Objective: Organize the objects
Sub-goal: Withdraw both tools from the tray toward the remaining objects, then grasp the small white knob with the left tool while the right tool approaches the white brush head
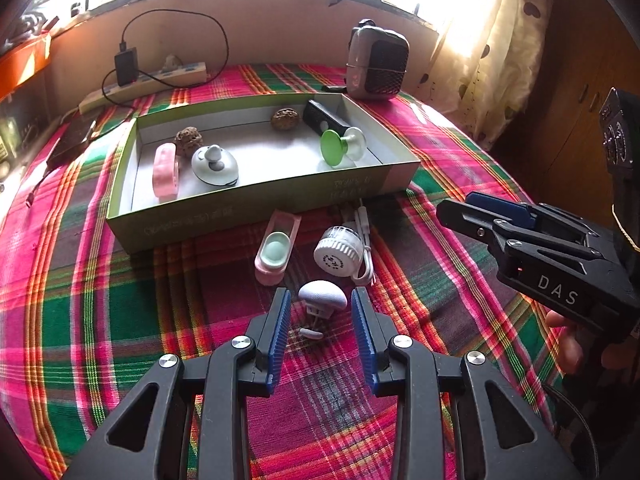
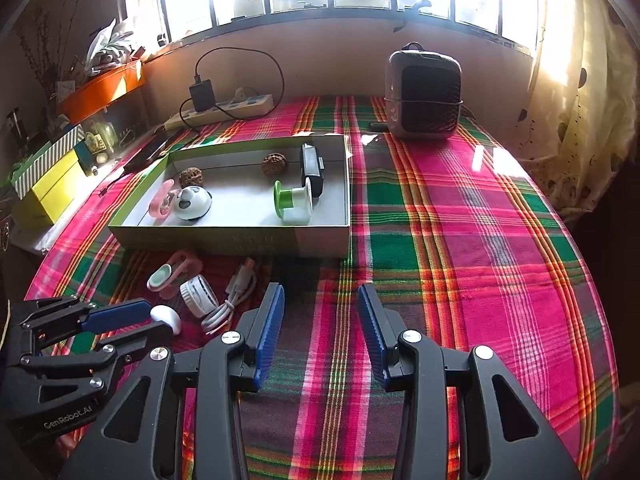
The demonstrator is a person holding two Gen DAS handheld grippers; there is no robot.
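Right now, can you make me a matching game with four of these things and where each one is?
Things:
1. green suction cup
2. white mushroom light
3. power strip
4. right gripper

Places:
A. between the left gripper's fingers
B. over bare cloth
C. inside the box
D. by the back wall

Pairs: 1-C, 2-A, 3-D, 4-B

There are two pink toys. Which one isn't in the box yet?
The pink holder with the mint-green cup lies on the plaid cloth just in front of the box. The other pink piece is already inside, at the box's left end.
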